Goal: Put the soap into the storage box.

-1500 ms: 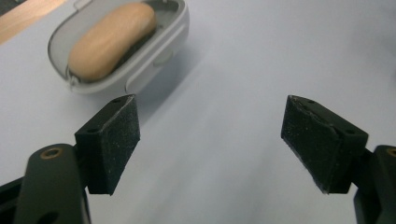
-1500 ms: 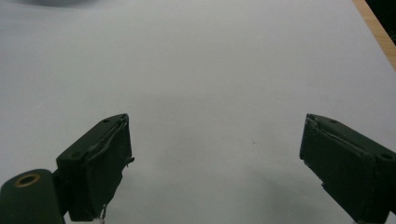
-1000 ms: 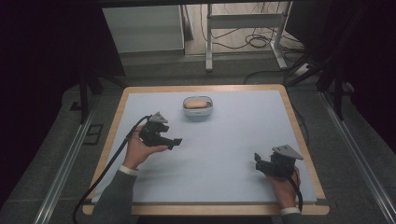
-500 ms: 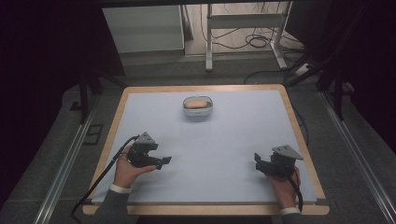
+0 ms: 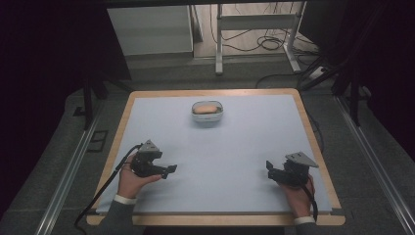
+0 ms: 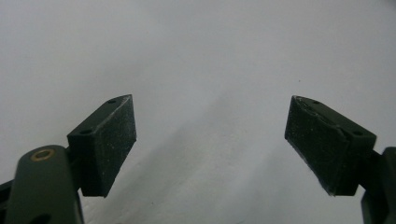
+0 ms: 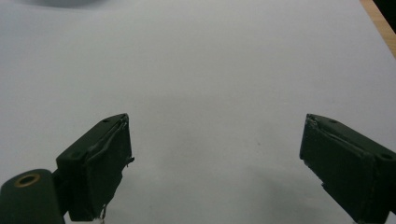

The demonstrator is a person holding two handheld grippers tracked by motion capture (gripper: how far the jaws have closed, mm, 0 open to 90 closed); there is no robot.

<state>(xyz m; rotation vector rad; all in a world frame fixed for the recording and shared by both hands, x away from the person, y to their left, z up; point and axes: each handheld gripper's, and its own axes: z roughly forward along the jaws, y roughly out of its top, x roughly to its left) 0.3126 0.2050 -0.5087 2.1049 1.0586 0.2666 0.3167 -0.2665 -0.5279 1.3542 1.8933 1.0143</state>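
Observation:
A small pale bowl (image 5: 207, 113) holding a tan rounded item (image 5: 206, 107) stands at the far middle of the light mat (image 5: 244, 142). My left gripper (image 5: 169, 170) rests low at the near left, held in a hand and pointing right. Its jaws have just been opening and stand wide apart, with bare mat between the pads (image 6: 109, 140). My right gripper (image 5: 269, 168) sits at the near right, pointing left, open as well, with nothing between its pads (image 7: 100, 158). Both grippers are far from the bowl.
The mat lies on a wooden table whose rim (image 5: 313, 142) shows all round. Behind the table stand a white cabinet (image 5: 149, 29) and a metal frame (image 5: 254, 22) with cables on the floor. Metal rails (image 5: 68, 171) run along both sides.
The left hand has drawn back toward the near left of the table and come down to the mat. The right hand and the bowl have stayed put.

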